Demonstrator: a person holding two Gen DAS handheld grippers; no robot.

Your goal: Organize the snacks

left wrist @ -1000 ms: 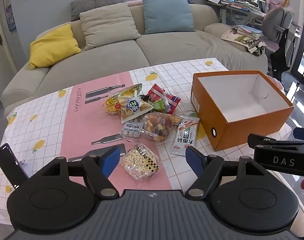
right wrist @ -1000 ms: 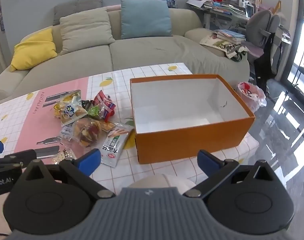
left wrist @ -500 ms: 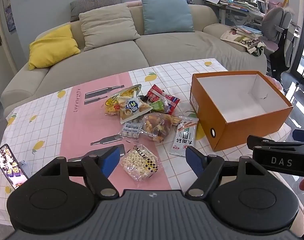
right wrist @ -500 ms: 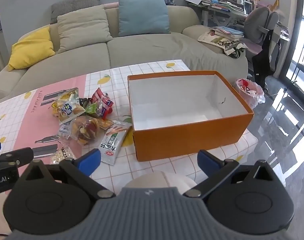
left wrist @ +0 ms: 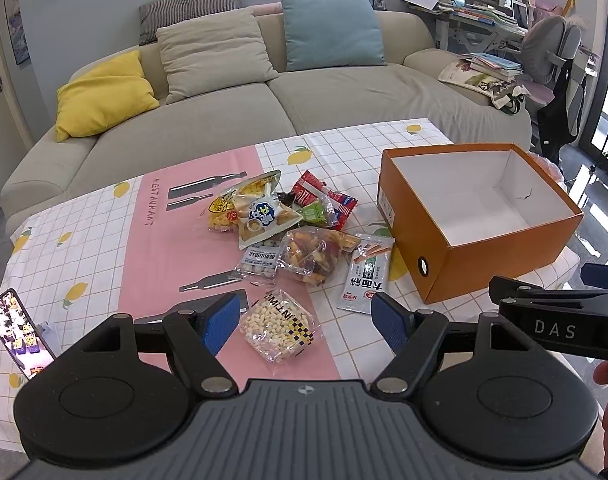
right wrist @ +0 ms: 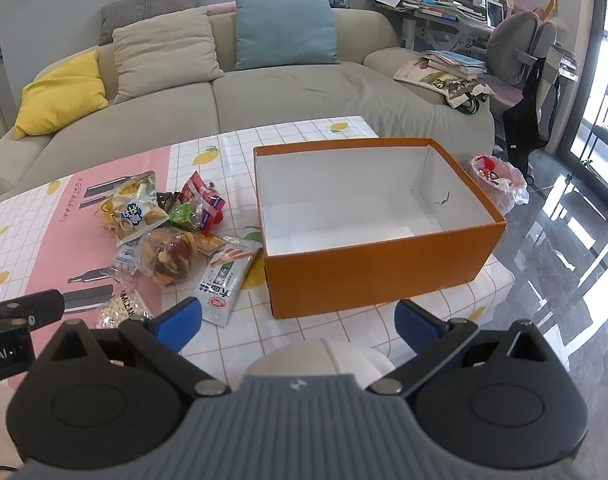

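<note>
A pile of snack packets (left wrist: 282,220) lies mid-table on the pink and white cloth; it also shows in the right wrist view (right wrist: 164,224). A clear bag of small white puffs (left wrist: 278,326) lies nearest, between the fingers of my open, empty left gripper (left wrist: 305,322), which hovers above it. A white and green noodle packet (left wrist: 365,274) lies beside an empty orange box (left wrist: 499,256) with a white inside, also in the right wrist view (right wrist: 375,276). My right gripper (right wrist: 298,318) is open and empty, above the table's near edge in front of the box.
A lit phone (left wrist: 20,332) leans at the table's left edge. A grey sofa (left wrist: 264,96) with cushions stands behind the table. A desk and chair (right wrist: 519,40) stand at the far right. A pink bag (right wrist: 497,180) sits on the floor beyond the box.
Both grippers have eased slightly forward and lifted; the phone's screen at left has lit up. No snack has moved.
</note>
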